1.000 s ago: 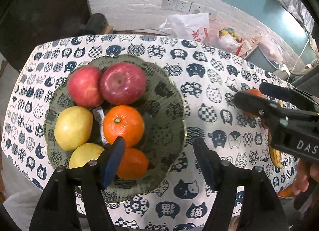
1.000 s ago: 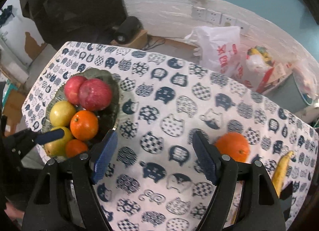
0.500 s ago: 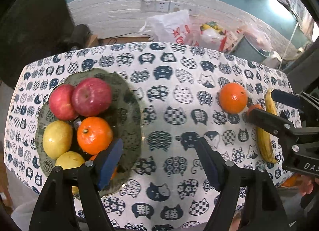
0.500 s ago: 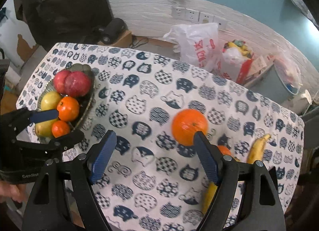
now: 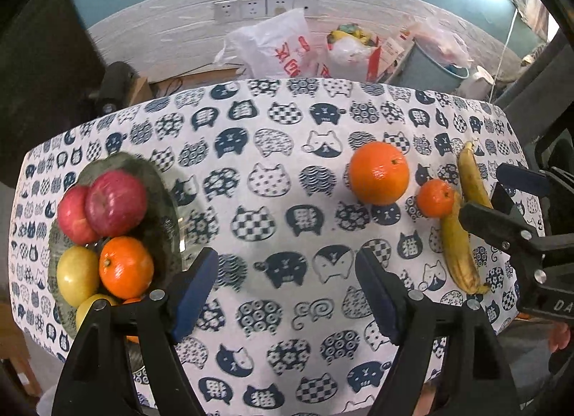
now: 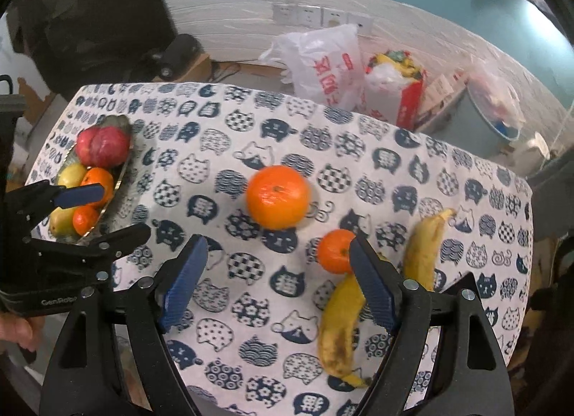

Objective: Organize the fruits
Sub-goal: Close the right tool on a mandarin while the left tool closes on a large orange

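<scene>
A green bowl [image 5: 163,201] at the table's left holds two red apples [image 5: 114,202], yellow fruits [image 5: 77,274] and oranges [image 5: 125,267]; it also shows in the right wrist view [image 6: 120,179]. A large orange [image 5: 379,173] [image 6: 278,197], a small orange [image 5: 434,198] [image 6: 334,250] and two bananas [image 5: 457,251] [image 6: 340,322] lie on the cloth at the right. My left gripper [image 5: 287,294] is open and empty above the table's middle. My right gripper [image 6: 278,283] is open and empty, near the small orange.
The table wears a cat-print cloth [image 5: 280,150]. Behind it stand plastic bags [image 5: 276,46], a grey bin [image 5: 432,70] and a wall with sockets [image 5: 251,9]. A dark object [image 5: 114,86] sits at the back left.
Both grippers have moved right, away from the bowl. The loose oranges and bananas have come into fuller view. Both stay open and empty.
</scene>
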`<state>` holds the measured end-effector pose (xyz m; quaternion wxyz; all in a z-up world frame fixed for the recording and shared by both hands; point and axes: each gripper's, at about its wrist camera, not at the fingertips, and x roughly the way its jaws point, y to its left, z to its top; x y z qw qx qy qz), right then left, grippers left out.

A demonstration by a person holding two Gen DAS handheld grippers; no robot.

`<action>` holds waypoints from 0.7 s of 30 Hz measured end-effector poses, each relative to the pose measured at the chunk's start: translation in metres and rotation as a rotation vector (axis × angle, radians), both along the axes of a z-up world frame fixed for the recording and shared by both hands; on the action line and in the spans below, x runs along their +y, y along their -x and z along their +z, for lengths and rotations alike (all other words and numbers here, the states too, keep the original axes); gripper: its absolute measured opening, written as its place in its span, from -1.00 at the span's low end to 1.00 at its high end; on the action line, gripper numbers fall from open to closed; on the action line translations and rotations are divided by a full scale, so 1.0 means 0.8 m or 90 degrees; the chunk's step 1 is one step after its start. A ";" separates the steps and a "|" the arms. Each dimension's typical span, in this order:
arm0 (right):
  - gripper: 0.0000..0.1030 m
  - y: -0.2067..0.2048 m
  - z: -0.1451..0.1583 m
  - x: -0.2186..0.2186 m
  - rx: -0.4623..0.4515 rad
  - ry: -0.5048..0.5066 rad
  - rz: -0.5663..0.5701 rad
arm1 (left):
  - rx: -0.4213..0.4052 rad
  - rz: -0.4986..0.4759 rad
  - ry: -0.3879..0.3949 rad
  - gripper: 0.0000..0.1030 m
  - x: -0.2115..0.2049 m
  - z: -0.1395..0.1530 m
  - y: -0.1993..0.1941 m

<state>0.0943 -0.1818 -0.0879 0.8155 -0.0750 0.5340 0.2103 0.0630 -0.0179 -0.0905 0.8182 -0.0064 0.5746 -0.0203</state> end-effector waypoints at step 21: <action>0.58 -0.057 -0.101 -0.040 0.086 0.043 0.000 | 0.061 -0.029 -0.024 0.55 -0.025 -0.057 -0.037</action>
